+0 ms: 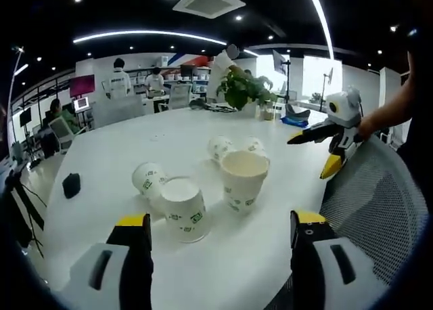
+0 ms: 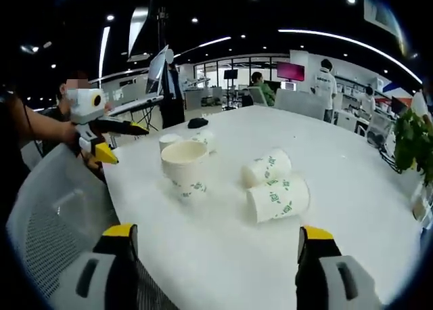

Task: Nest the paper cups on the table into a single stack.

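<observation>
Left gripper view: your jaws are wide open on both grippers, holding nothing. The white paper cups (image 1: 243,178) on the white tabletop (image 1: 135,144) look light and crushable, so pinch the rim gently.

White table (image 1: 108,154) carries paper cups (image 1: 244,177).

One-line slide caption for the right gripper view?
Open right gripper faces one upright paper cup and toppled cups on a white table.
</observation>
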Demonstrator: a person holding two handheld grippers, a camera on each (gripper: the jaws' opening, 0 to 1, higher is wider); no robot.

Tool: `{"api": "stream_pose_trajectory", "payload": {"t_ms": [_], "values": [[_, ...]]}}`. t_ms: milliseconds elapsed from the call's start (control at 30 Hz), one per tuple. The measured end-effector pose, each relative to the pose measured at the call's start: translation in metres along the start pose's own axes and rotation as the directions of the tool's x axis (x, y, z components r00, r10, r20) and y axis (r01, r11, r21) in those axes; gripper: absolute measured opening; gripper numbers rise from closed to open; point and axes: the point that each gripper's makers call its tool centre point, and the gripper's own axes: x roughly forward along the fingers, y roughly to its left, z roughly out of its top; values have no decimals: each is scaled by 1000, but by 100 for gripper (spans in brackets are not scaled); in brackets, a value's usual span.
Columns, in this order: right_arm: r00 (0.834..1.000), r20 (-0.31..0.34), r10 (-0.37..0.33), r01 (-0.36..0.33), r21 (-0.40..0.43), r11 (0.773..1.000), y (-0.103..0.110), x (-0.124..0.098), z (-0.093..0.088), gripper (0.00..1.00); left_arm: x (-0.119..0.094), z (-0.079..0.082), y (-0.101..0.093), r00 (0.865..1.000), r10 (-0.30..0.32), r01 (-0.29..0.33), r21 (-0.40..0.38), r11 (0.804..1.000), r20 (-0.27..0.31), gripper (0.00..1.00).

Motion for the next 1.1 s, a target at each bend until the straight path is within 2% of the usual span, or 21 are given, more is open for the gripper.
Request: {"api": "stream_pose_trajectory", "payload": {"t_ms": [500, 667, 867, 1100], "values": [[1000, -7, -8, 8, -9, 1000, -1, 0, -2, 98, 25, 5, 12, 999, -28, 30, 74, 997, -38, 81], [1000, -16, -3, 3, -14, 1000, 1, 1, -3, 98, 32, 9, 18, 999, -27, 31, 85, 996, -40, 75], [1000, -24, 0, 0, -17, 1000, 2, 1, -5, 97, 42, 3, 27, 997, -20, 28, 106, 994, -71, 67], [1000, -25, -4, 4, -14, 1000, 1, 1, -5, 97, 49, 2, 33, 996, -11, 19, 93, 996, -84, 61]]}}
